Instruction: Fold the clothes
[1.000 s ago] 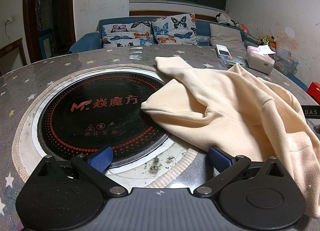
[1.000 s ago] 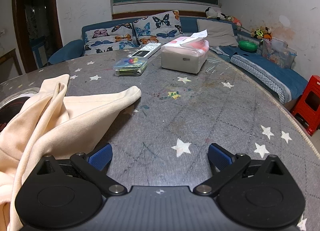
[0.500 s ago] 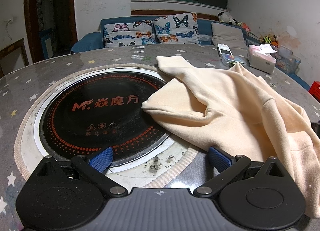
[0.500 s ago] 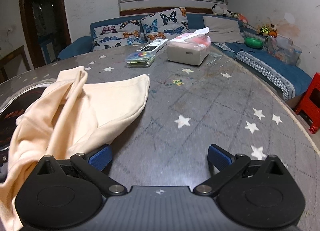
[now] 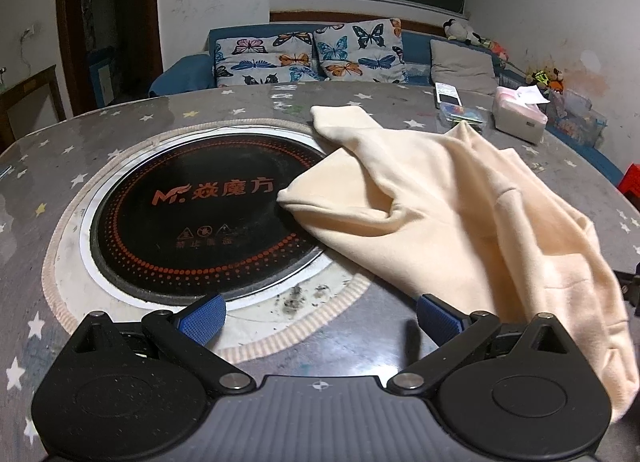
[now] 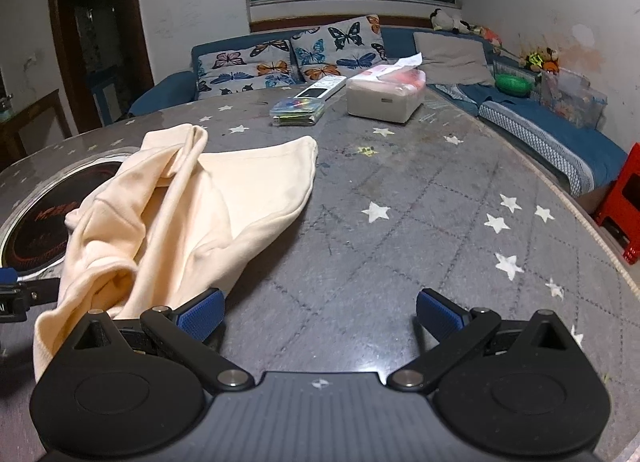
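A cream sweatshirt [image 5: 460, 214] lies crumpled on the round grey star-patterned table [image 5: 168, 118], part of it over the black induction cooktop [image 5: 192, 218]. It also shows in the right wrist view [image 6: 192, 206], at the left. My left gripper [image 5: 318, 320] is open and empty, low over the table's near edge, with the garment just beyond its right finger. My right gripper [image 6: 318, 318] is open and empty, with the garment's near edge beside its left finger [image 6: 200, 312].
A tissue box [image 6: 384, 100], a clear plastic case [image 6: 298, 112] and a remote [image 6: 322, 88] sit at the table's far side. A blue sofa with butterfly cushions [image 6: 288, 58] stands behind. A red stool [image 6: 624, 198] is at the right.
My right gripper has moved left toward the garment, which now fills more of its view. My left gripper view has shifted slightly; the garment's right side looks more bunched.
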`<state>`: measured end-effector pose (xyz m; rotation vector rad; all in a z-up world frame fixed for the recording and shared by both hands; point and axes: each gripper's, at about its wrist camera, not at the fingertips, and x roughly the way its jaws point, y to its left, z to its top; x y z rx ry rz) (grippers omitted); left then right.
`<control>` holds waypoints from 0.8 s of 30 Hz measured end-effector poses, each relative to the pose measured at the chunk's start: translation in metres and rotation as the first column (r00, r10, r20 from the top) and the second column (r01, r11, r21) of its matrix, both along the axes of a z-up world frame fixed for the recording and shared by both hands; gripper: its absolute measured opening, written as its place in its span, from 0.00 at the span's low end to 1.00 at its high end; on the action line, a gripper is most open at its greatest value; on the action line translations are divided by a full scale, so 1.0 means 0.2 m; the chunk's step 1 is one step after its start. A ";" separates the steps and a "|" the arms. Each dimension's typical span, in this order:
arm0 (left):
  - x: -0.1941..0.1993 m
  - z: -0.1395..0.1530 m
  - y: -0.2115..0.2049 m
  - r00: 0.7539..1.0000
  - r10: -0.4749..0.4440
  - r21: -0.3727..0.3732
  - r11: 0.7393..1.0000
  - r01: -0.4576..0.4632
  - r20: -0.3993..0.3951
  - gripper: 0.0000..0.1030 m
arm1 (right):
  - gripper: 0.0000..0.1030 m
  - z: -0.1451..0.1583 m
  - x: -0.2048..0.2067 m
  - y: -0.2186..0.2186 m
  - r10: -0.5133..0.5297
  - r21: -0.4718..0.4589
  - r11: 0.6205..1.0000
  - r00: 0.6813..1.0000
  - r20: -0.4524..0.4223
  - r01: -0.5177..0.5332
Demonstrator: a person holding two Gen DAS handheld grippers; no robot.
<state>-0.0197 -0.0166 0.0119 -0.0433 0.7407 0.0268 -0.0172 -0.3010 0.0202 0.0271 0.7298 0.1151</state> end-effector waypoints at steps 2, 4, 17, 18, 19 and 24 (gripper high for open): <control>-0.02 0.01 -0.01 1.000 -0.001 -0.001 1.000 0.001 0.000 1.00 | 1.00 0.01 -0.01 0.00 0.003 0.001 1.000 1.000 0.002 -0.003; -0.03 0.03 -0.02 1.000 -0.003 -0.002 1.000 0.003 0.000 1.00 | 1.00 0.01 -0.03 0.01 0.007 0.003 1.000 1.000 0.000 -0.007; -0.12 0.08 -0.11 1.000 -0.025 0.010 1.000 0.025 -0.010 1.00 | 1.00 0.06 -0.17 0.02 0.037 0.007 0.999 0.999 -0.004 -0.037; -0.13 0.08 -0.12 1.000 -0.027 0.012 1.000 0.028 -0.010 1.00 | 1.00 0.06 -0.18 0.03 0.040 0.007 0.999 0.999 -0.004 -0.040; -0.14 0.09 -0.12 0.999 -0.030 0.014 0.999 0.030 -0.010 1.00 | 1.00 0.06 -0.19 0.03 0.042 0.008 0.999 0.999 -0.003 -0.042; -0.18 0.11 -0.15 0.999 -0.043 0.020 0.999 0.043 -0.009 1.00 | 1.00 0.08 -0.26 0.03 0.051 0.016 0.999 0.999 0.002 -0.051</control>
